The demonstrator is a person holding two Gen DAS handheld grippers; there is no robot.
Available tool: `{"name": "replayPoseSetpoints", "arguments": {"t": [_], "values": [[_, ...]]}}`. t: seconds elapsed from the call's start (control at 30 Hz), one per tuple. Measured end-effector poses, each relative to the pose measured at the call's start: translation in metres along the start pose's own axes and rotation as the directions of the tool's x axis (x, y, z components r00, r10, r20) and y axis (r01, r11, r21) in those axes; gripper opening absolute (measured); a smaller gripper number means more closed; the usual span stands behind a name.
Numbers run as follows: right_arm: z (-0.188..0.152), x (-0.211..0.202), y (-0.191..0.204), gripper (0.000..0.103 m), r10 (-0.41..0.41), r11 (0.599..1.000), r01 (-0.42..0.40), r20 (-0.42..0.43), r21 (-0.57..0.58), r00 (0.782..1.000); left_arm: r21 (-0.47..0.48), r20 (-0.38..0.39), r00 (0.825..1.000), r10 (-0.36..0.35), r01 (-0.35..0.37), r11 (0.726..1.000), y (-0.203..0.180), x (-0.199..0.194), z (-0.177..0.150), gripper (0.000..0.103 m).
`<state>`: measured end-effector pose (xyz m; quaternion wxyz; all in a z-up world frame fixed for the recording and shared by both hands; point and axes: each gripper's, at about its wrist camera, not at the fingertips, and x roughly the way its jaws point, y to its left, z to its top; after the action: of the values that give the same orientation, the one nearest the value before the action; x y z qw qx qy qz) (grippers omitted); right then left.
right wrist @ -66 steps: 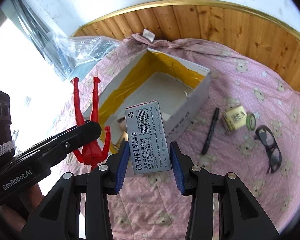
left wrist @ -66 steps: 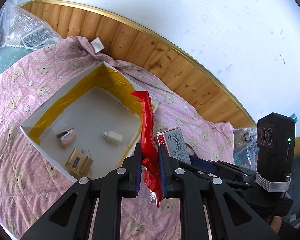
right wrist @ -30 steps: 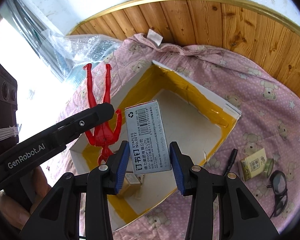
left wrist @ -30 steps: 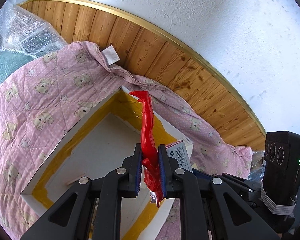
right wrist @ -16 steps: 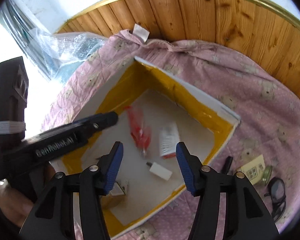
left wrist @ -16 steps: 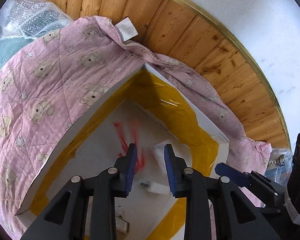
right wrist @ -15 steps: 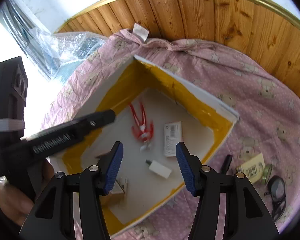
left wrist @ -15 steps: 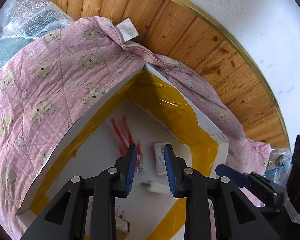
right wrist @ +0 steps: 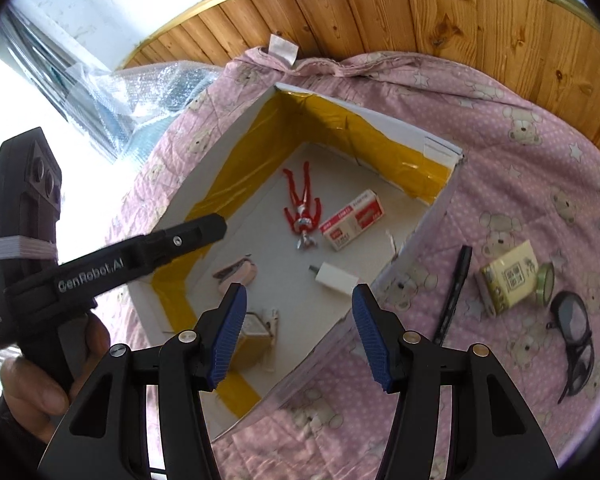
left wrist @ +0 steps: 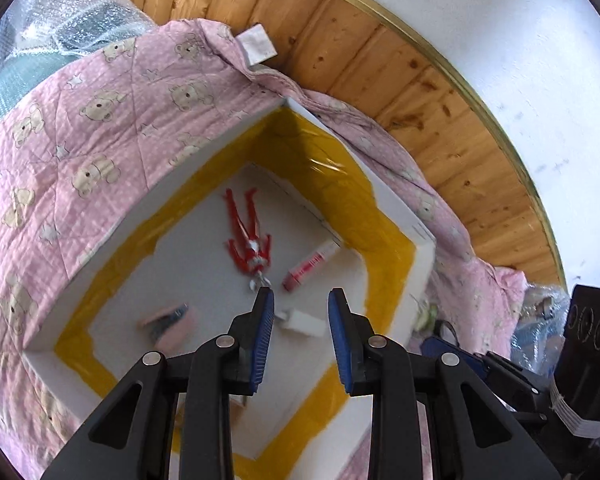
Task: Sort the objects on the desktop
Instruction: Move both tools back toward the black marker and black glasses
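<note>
My left gripper (left wrist: 301,332): jaws stood apart with nothing between the blue pads, hanging over the box; "GenRobot.AI" read along its arm in my right camera.
My right gripper (right wrist: 298,334): jaws spread wide and empty, above the near edge of the box.
My hand (right wrist: 40,384): wrapped round the left gripper's black handle.
White box (right wrist: 440,142): open-topped, inner walls lined with yellow tape, sitting on the quilt.
Red action figure (right wrist: 302,210): lay flat on the box floor, legs toward the far corner.
Staple box (right wrist: 352,226): red and white, lay on the box floor just beside the figure; its print was too small for me to read.
White charger plug (right wrist: 336,279): on the box floor, nearer to me than the staple box.
Pink stapler (right wrist: 236,272): on the box floor toward the left wall.
Gold-coloured item (right wrist: 256,332): in the near corner, half hidden behind my right jaw; I could not tell what it was.
Black pen (right wrist: 454,290): on the quilt outside the box, right of its wall.
Yellowish carton (right wrist: 506,284): on the quilt, bore a QR code; a tape roll (right wrist: 545,283) touched its right side.
Dark glasses (right wrist: 576,336): on the quilt, furthest right.
Pink quilt (left wrist: 80,128): teddy-bear print, white tag at its far edge.
</note>
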<state>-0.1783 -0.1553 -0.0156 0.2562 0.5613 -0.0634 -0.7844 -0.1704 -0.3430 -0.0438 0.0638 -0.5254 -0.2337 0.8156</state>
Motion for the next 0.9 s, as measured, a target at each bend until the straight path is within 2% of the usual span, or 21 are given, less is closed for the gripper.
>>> {"name": "replayPoseSetpoints", "arguments": {"t": [0.4,0.9], "values": [[-0.027,-0.036,0.022,0.058,0.005,1.0,-0.005,0.032,-0.016,0.999,0.031,0.038,0.999,-0.029,0.028,0.999,-0.023,-0.045,-0.026,0.03],[-0.059,-0.079,0.043,0.058,0.025,0.999,-0.022,0.1,-0.038,0.995,0.101,0.069,0.997,-0.024,0.017,0.995,-0.053,-0.094,-0.065,0.03]]}}
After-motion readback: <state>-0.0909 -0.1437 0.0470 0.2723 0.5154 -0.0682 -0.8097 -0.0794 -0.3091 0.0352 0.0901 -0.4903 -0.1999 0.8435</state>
